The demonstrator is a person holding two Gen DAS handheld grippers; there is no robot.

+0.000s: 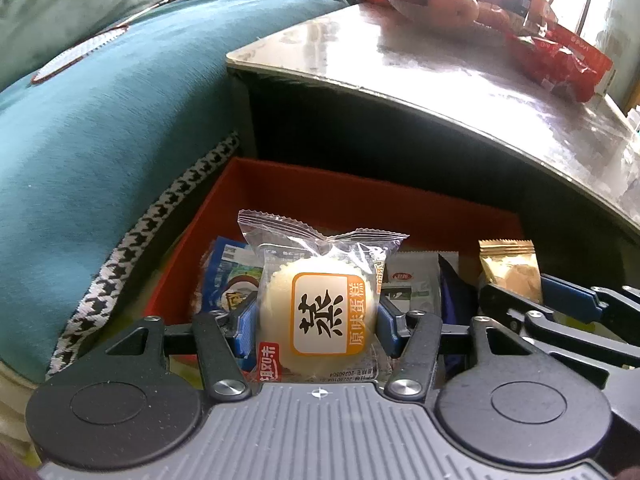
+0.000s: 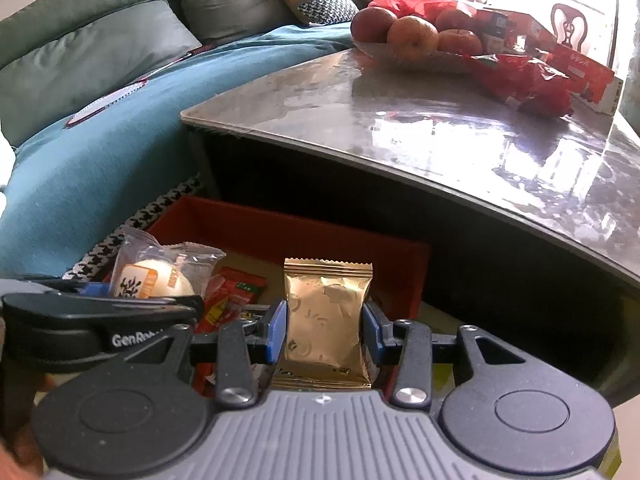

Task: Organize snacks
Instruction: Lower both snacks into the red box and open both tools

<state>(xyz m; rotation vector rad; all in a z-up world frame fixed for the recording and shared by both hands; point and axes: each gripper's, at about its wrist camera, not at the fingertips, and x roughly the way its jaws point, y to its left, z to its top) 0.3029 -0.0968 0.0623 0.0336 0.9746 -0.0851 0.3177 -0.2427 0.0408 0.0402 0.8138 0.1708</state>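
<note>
My left gripper [image 1: 318, 320] is shut on a clear-wrapped steamed cake [image 1: 318, 312] with an orange label, held upright over the red box [image 1: 360, 196]. My right gripper [image 2: 325, 326] is shut on a gold foil snack packet [image 2: 326, 320], also upright above the red box [image 2: 304, 232]. The gold packet [image 1: 510, 268] and right gripper show at the right of the left wrist view. The cake [image 2: 156, 280] and left gripper show at the left of the right wrist view. Inside the box lie a blue packet [image 1: 226, 276], a white packet [image 1: 412, 284] and red packets [image 2: 232, 296].
The box sits on the floor below the edge of a glossy grey table [image 2: 420, 120]. On the table stand a dish of apples [image 2: 412, 36] and red snack bags [image 2: 524, 80]. A teal sofa with a houndstooth trim [image 1: 100, 140] is at the left.
</note>
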